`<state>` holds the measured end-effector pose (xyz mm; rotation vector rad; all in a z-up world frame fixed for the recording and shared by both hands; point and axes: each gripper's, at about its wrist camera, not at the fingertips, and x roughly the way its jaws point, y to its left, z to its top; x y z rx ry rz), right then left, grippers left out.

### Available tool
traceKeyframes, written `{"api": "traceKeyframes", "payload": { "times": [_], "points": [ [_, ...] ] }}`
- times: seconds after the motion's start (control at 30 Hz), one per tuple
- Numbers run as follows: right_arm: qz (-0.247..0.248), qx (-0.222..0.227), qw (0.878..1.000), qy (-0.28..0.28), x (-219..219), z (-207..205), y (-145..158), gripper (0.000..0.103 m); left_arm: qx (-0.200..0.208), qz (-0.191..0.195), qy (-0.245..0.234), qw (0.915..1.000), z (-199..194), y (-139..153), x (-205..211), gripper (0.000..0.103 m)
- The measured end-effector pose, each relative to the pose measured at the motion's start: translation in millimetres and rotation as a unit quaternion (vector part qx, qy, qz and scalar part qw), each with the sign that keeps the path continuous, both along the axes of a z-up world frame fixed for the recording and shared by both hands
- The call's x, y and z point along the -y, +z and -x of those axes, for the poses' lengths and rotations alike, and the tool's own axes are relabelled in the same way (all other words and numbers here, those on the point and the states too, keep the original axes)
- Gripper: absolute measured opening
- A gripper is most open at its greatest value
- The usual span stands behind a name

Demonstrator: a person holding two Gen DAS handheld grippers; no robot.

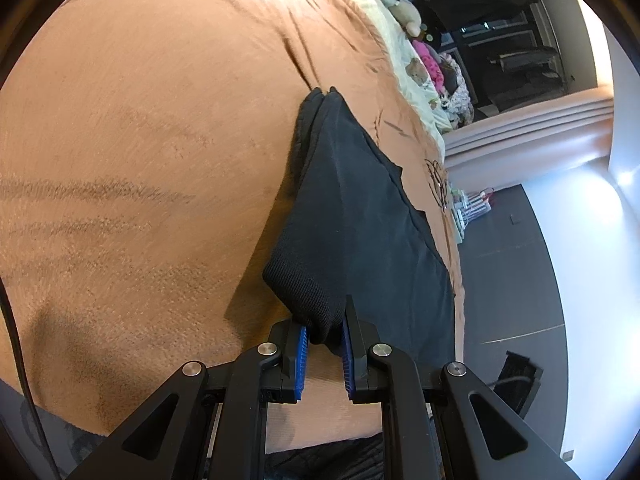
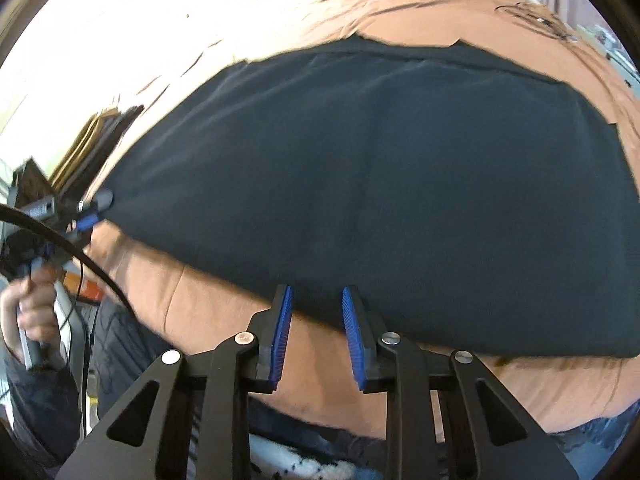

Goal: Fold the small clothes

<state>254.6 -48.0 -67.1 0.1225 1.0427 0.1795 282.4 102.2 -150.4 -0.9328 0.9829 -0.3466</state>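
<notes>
A dark navy garment [image 1: 360,208] lies flat on a tan blanket [image 1: 140,140] that covers a bed. My left gripper [image 1: 326,328] is shut on the garment's ribbed corner and lifts it a little off the blanket. In the right wrist view the same garment [image 2: 380,184] spreads wide across the blanket [image 2: 208,312]. My right gripper [image 2: 316,300] stands at its near edge. The blue pads are apart and the hem runs between their tips without being pinched. The left gripper [image 2: 92,216] shows at the garment's left corner, held by a person's hand [image 2: 32,312].
The bed's edge drops to a dark floor [image 1: 520,260] on the right, where a black box [image 1: 516,380] stands. Stuffed toys [image 1: 408,12] sit at the far end of the bed. A black cable [image 2: 80,252] hangs near the left hand.
</notes>
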Motion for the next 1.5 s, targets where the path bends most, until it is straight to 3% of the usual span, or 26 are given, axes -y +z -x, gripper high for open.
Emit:
{"api": "traceKeyframes", "payload": {
  "times": [0.5,1.23,1.5],
  "points": [
    [0.005,-0.005,1.0,-0.014,-2,-66,-8,0.023,-0.032,0.0,0.024,0.9992,-2,-11,1,0.015],
    [0.094,-0.028,0.994,-0.046,-21,-216,-22,0.023,-0.051,0.022,0.048,0.9973,8,-30,-3,0.016],
    [0.096,-0.03,0.993,-0.062,-27,-227,-19,0.023,-0.052,0.024,0.045,0.9973,9,-27,-3,0.016]
  ]
}}
